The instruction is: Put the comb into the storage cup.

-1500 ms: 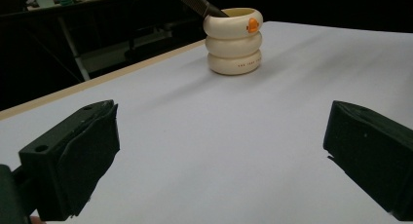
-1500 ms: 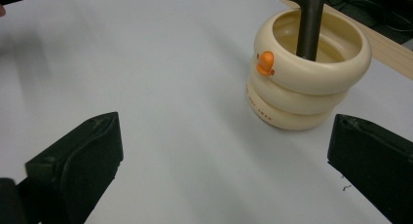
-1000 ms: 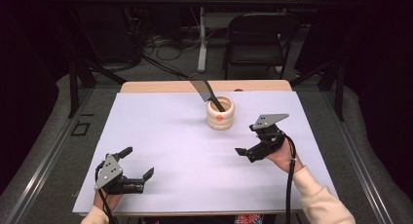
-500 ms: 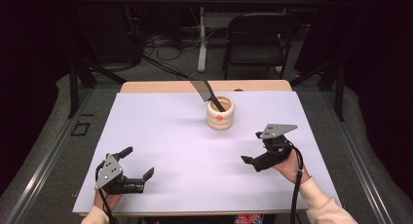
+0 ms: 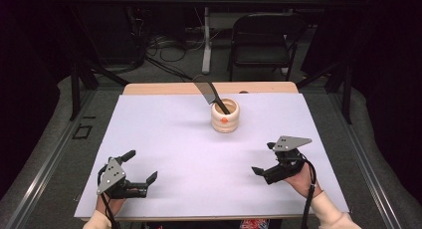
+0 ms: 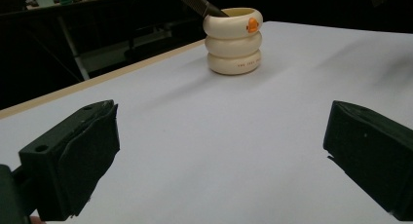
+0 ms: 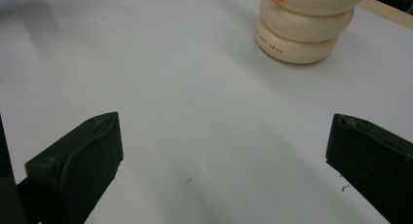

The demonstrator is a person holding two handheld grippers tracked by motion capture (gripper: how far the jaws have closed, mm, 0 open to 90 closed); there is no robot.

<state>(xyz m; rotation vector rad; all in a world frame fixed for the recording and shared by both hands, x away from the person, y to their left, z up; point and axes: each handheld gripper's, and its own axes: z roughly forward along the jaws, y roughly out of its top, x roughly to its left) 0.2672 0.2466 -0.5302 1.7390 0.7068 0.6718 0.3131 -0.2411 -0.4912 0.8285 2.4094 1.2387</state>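
On the white table (image 5: 164,139), a stiff, probably light black comb (image 5: 208,92) is propped in a cream holder (image 5: 225,116), best taken by its exposed upper part, while left gripper (image 5: 141,166) and right gripper (image 5: 264,158) are held wide apart, empty.

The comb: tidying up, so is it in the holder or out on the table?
In: the comb leans out of the cream holder.

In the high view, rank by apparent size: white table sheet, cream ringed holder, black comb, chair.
1. White table sheet
2. Chair, though it sits farther off
3. Cream ringed holder and black comb: too alike to rank
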